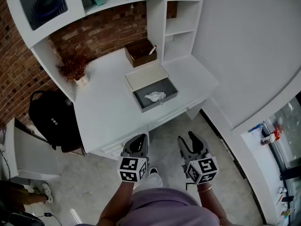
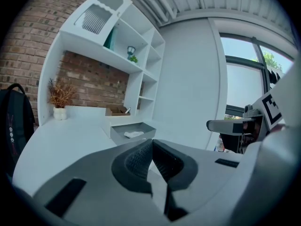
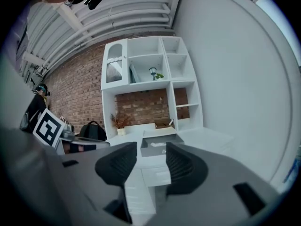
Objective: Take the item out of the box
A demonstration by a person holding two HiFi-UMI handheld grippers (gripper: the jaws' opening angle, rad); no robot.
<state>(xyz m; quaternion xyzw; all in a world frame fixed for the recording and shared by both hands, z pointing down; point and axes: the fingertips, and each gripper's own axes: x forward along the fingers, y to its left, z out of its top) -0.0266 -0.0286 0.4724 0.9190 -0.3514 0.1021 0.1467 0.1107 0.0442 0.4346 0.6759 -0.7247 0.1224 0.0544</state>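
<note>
From the head view, the desk (image 1: 103,102) carries the open box (image 1: 160,103) near its front edge, toward the right corner. The lid (image 1: 146,75) lies just behind the box, and the item (image 1: 154,96), white and crumpled, lies inside it. You hold both grippers low by your body, well short of the desk.

In the left gripper view, your left gripper (image 1: 138,139) is clenched on nothing, pads meeting at the tips. The box shows far ahead.

In the right gripper view, your right gripper (image 1: 187,139) stands released and empty, with the box framed far off between its jaws.

The risks: the box sits close to the front edge, so a jaw catching its wall could drag it off. The item looks soft, so a shallow pinch may grab only a fold and drop it. With the left clenched, nothing braces the box.
</note>
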